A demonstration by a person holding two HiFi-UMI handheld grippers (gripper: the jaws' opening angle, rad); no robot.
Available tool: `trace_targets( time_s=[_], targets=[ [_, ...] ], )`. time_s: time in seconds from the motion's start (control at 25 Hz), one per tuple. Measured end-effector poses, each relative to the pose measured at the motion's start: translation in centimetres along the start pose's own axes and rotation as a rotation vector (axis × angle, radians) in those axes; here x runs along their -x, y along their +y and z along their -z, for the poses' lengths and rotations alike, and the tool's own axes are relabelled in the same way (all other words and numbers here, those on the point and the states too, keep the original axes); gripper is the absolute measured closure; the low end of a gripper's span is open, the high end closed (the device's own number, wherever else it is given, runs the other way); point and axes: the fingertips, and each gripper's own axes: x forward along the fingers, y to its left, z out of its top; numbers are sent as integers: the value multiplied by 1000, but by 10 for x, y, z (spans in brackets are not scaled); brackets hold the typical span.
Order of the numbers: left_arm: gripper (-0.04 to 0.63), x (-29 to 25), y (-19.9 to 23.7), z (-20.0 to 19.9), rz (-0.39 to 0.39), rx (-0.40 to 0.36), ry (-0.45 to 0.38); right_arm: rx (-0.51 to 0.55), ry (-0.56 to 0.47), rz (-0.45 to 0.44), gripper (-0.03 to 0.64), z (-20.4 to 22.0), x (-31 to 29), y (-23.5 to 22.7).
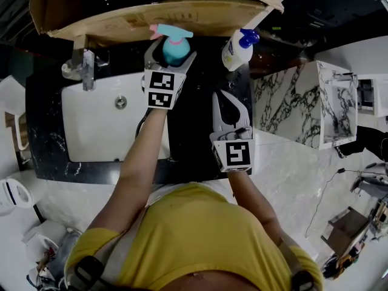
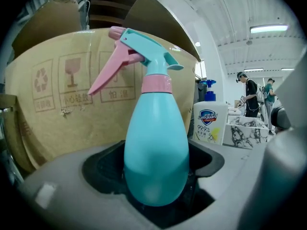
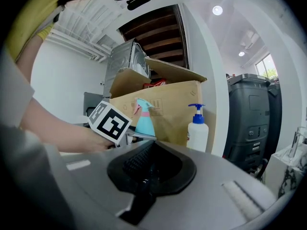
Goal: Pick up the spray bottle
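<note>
Left gripper [image 1: 172, 48] has its jaws spread wide on either side of the spray bottle [image 2: 156, 147]. In the left gripper view there's dark gap showing on both sides of the body, so it's bracketed, not squeezed. The bottle stands upright on the black counter [image 1: 194, 126], right against the front of the cardboard box [image 1: 151, 20]. Right gripper [image 1: 218, 99] hangs over the counter nearer the person with its jaws pulled together and nothing in them. You can see the ribbed black pad in its own view. The bottle is smooth teal plastic, teardrop shaped, with a pink collar and pink trigger, and a darker band of liquid fills its lower part. The box is plain brown corrugated card with printed handling symbols. Its flaps are open and something red pokes out of the top, can't tell what. A white pump bottle [image 1: 236, 50] with a blue pump sits just beside the box. The glossy white sink [image 1: 100, 126] is set into the counter on the left.
</note>
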Motion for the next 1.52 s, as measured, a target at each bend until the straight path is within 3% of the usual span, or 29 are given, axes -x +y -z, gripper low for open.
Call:
trace_targets(
  time_s=[0.36, 0.96, 1.2, 1.52],
  targets=[
    [202, 56, -27, -33, 2, 39, -36, -30, -42, -22, 615, -14, 27, 1],
    [201, 206, -89, -68, -113, 37, -89, 27, -145, -50, 615, -51, 108, 3],
    [201, 253, -99, -72, -117, 63, -113, 48, -171, -55, 615, -71, 130, 18],
    [201, 286, -105, -72, -74, 42, -112, 23, -143, -47, 615, -75, 138, 37]
  ],
)
